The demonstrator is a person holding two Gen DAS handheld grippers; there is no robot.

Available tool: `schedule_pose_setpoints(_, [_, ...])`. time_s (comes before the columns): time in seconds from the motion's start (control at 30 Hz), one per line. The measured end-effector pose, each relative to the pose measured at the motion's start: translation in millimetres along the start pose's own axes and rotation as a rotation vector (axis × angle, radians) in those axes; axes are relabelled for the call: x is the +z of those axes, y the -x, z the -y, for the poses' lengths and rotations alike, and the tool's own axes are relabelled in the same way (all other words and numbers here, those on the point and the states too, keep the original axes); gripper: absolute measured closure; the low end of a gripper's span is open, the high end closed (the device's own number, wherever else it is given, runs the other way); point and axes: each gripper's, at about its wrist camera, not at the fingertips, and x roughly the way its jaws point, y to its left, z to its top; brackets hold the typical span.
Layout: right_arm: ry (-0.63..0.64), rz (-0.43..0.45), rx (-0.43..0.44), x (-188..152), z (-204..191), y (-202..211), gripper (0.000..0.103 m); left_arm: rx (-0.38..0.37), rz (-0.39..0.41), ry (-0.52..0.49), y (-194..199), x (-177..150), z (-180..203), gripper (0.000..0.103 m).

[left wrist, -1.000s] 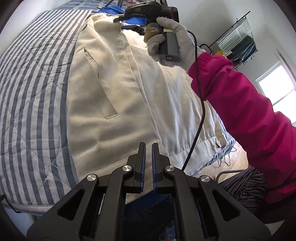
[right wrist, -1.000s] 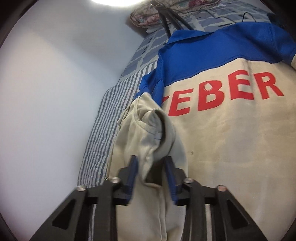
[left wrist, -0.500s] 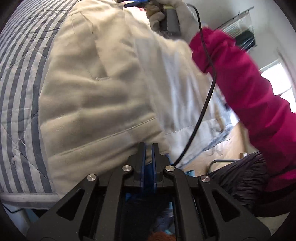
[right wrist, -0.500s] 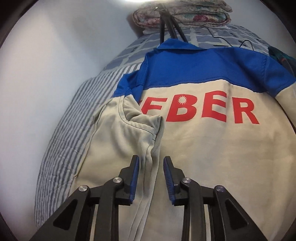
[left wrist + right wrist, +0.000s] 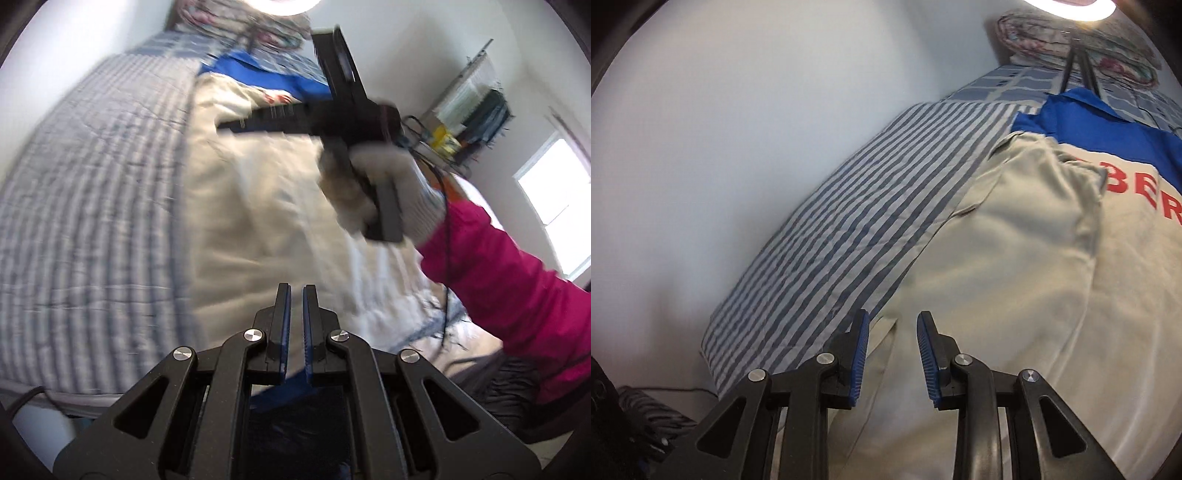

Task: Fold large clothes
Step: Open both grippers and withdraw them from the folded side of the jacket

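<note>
My left gripper (image 5: 294,295) shut tight, holds nothing. My right gripper (image 5: 892,325) partly open, empty, above jacket (image 5: 1015,258). Jacket lies flat on striped bed (image 5: 849,240), sleeve folded over, near right edge.

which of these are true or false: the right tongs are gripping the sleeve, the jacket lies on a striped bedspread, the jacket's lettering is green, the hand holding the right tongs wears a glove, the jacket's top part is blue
1. The right tongs are gripping the sleeve. False: they stand open with nothing pinched; the folded sleeve lies on the jacket.
2. The jacket lies on a striped bedspread. True.
3. The jacket's lettering is green. False: it is red.
4. The hand holding the right tongs wears a glove. True.
5. The jacket's top part is blue. True.
</note>
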Motion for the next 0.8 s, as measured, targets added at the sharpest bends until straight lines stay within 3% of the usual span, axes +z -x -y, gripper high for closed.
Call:
schedule_pose_setpoints(0.1, [0.091,-0.060,-0.125,-22,-16,-21,0.079,0.048,0.021,0.014,12,-1,-15,0.101])
schedule_pose_setpoints(0.17, [0.080,-0.086,-0.169,-34,-11,-29,0.083,0.070,0.026,0.016,18,-5,-19,0.101])
schedule_pose_setpoints(0.33, [0.002,-0.034,-0.120,-41,-19,5,0.080,0.085,0.053,0.031,21,-11,-34,0.101])
schedule_pose_setpoints(0.53, [0.084,-0.041,-0.039,-90,-71,57,0.080,0.022,0.002,0.103,11,1,-46,0.101])
schedule_pose_setpoints(0.8, [0.060,-0.140,-0.036,-163,-88,47,0.079,-0.006,-0.030,0.110,-27,19,-46,0.101])
